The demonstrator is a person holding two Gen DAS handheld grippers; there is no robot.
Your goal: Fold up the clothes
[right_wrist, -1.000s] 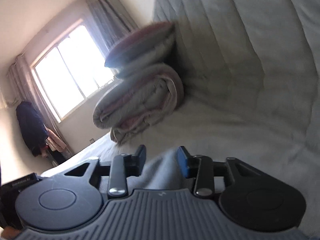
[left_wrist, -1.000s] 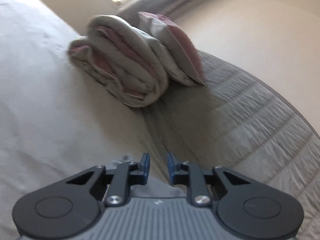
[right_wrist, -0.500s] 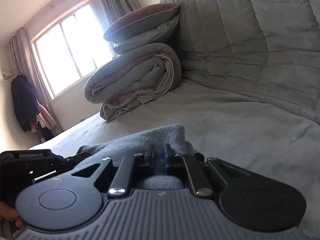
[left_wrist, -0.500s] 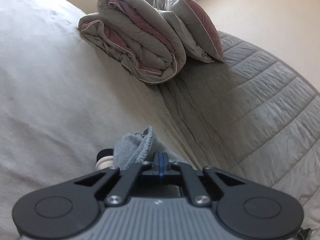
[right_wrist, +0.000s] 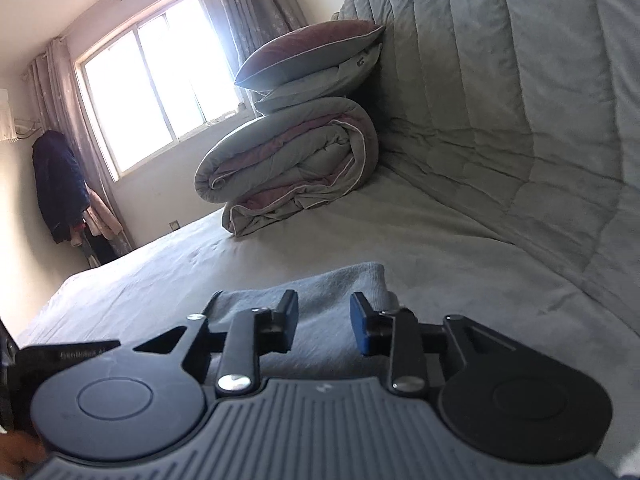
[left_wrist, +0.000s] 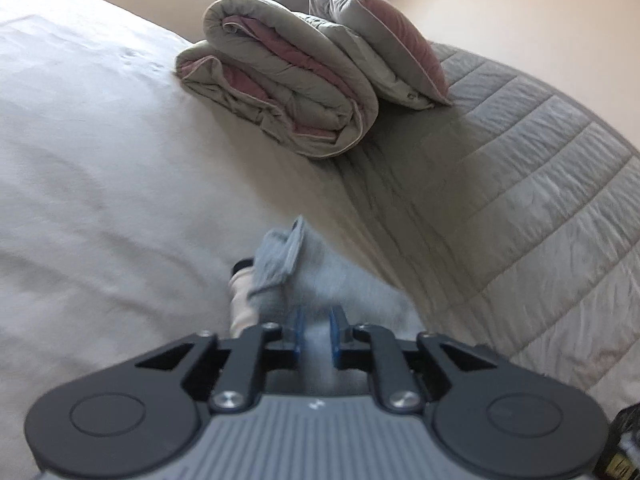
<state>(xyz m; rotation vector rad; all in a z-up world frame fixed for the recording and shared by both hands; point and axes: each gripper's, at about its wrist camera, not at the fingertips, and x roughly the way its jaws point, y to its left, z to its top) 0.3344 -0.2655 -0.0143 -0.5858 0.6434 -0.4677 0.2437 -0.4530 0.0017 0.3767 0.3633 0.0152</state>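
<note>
Your left gripper [left_wrist: 316,332] has its blue-padded fingers a narrow gap apart, with soft grey knit cloth lying between them; half a second ago those pads were pressed flat together on it, so the pinch has loosened, and whether the pads still touch the fabric cannot be told through the blur. Your right gripper [right_wrist: 324,322] stands with its jaws well apart and nothing between them, where a moment ago they were nearly closed over the same cloth. Both hands, then, have just let go or are letting go.

The grey knit garment [right_wrist: 320,300] lies on the pale bed sheet [left_wrist: 100,200] directly ahead of both tools, in a low, fairly flat bundle. In the left view a ribbed edge [left_wrist: 292,244] curls upward, and something pale with a dark tip (its nature unclear) peeks out at its left side.

This reads as the end of one fold: the cloth has been carried over and set down, and another grasp on a fresh edge likely comes next, though how much folding remains cannot be judged from here.

Further off, a rolled grey-and-mauve duvet [right_wrist: 292,160] rests on the bed with a pillow [right_wrist: 312,54] on top, against a quilted grey headboard [right_wrist: 500,100]. Beyond are a bright window [right_wrist: 160,88] and a dark jacket [right_wrist: 60,188] hanging by the wall
</note>
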